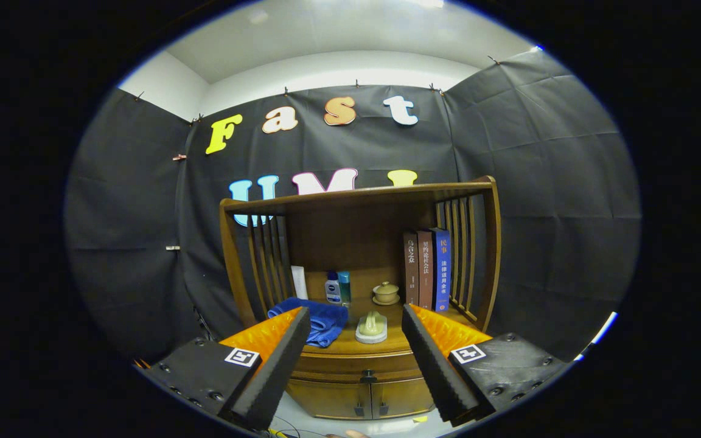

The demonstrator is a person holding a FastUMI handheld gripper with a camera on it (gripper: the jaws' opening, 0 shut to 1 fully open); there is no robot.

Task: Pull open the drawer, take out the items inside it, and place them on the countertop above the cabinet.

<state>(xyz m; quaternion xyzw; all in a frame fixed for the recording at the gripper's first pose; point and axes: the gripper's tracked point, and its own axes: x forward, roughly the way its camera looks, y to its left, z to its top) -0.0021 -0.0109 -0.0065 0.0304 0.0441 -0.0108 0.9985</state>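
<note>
Wooden cabinet [359,267] stood beyond the jaws, well apart from them, slatted sides and a top board framing an open shelf bay. Its tabletop [350,344] ran out to a curved front edge, with bare wood between the things set on it. Drawer [359,364] lay shut under that edge, its dark knob [367,377] centred between the jaws; two small doors [362,398] below it. Contents hidden.

Gripper [356,359] held its jaws spread wide, nothing between them, clear air ahead.

Three upright books [428,270] stood against the right slats. Blue towel [317,322] lay folded just beyond the left jaw. Pale scrub brush [372,327] sat near the front edge. Lidded cup [386,293] and two small bottles [338,287] stood further back.
</note>
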